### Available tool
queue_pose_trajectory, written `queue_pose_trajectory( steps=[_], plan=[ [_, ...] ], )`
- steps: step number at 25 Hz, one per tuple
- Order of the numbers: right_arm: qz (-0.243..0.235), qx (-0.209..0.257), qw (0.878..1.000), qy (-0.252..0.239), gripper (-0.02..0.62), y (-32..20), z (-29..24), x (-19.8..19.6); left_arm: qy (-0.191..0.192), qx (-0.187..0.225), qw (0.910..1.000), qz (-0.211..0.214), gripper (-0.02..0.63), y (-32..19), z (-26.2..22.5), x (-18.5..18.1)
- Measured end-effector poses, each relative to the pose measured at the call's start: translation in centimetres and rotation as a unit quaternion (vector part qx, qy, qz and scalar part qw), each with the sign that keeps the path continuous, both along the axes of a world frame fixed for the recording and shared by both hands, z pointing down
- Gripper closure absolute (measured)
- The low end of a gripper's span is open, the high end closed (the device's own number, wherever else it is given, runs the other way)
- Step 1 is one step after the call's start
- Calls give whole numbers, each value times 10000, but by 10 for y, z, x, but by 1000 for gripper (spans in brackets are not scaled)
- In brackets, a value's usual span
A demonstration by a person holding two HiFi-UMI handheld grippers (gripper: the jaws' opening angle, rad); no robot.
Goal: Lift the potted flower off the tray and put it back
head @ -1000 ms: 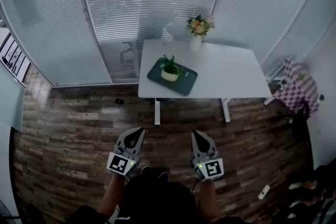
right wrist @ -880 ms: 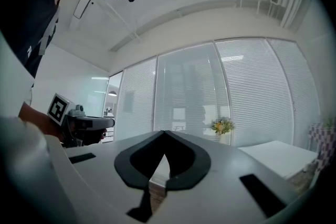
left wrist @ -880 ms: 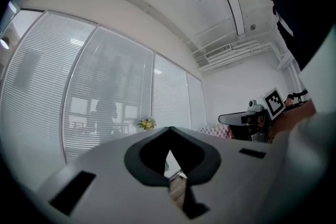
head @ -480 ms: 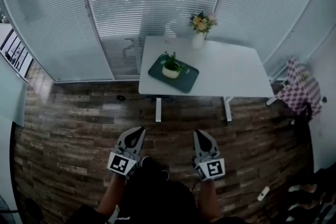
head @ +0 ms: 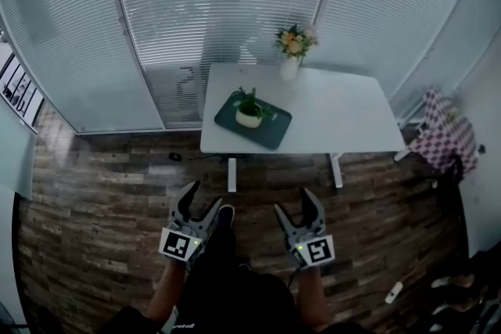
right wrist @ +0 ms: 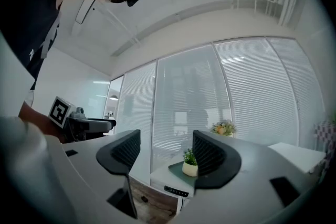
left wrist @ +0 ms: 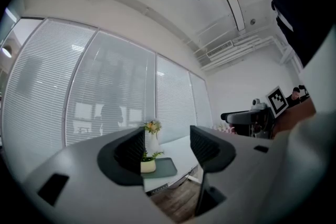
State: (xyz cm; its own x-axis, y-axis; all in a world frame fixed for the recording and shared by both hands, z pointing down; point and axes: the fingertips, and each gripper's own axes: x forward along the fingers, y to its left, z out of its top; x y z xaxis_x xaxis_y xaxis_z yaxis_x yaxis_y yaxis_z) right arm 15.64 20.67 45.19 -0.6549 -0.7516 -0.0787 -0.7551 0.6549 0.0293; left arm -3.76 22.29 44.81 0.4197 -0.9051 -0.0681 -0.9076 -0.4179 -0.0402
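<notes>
Head view: any readable print or branding?
> None. Only black-and-white square markers on the cubes of the left gripper (head: 200, 202) and the right gripper (head: 297, 207). Framed sheets (head: 19, 88) at far left too small to read.

Containers?
> Dark green tray (head: 270, 131) on the white table (head: 337, 117), near its left end. Potted flower (head: 250, 112) standing upright inside the tray, cream pot, green leaves. White vase (head: 290, 66) with yellow and pink blooms at the table's back edge, outside the tray, apart from it.

Gripper state?
> Just been opening on both; now spread wide, nothing between either pair of pads (left wrist: 131, 150). Held low over the wooden floor (head: 102, 199), well apart from the table, pointing towards it.

Confirmed in the gripper views?
> Yes. Left gripper view and right gripper view alike: gap clear through, potted flower and tray seen far off beyond the pads, untouched.
</notes>
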Motion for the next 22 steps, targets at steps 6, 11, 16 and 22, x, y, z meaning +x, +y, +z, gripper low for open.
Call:
queue_pose_trajectory(
  steps=[6,11,16,22],
  plan=[
    [294,113,9994,111,224,-37,13,15,11,56,9999,-107,322,-39,3,-5],
    [342,35,9994,-79,207,-63,21,17,-37,6,10000,-63,321,-66,15,-8],
    [362,25,9993,-59,202,-86,23,13,-95,-96,9999,-4,321,-89,27,-9],
    [270,-99,9996,73,201,-121,34,1,3,-104,9999,-79,319,-131,31,-17]
  ],
)
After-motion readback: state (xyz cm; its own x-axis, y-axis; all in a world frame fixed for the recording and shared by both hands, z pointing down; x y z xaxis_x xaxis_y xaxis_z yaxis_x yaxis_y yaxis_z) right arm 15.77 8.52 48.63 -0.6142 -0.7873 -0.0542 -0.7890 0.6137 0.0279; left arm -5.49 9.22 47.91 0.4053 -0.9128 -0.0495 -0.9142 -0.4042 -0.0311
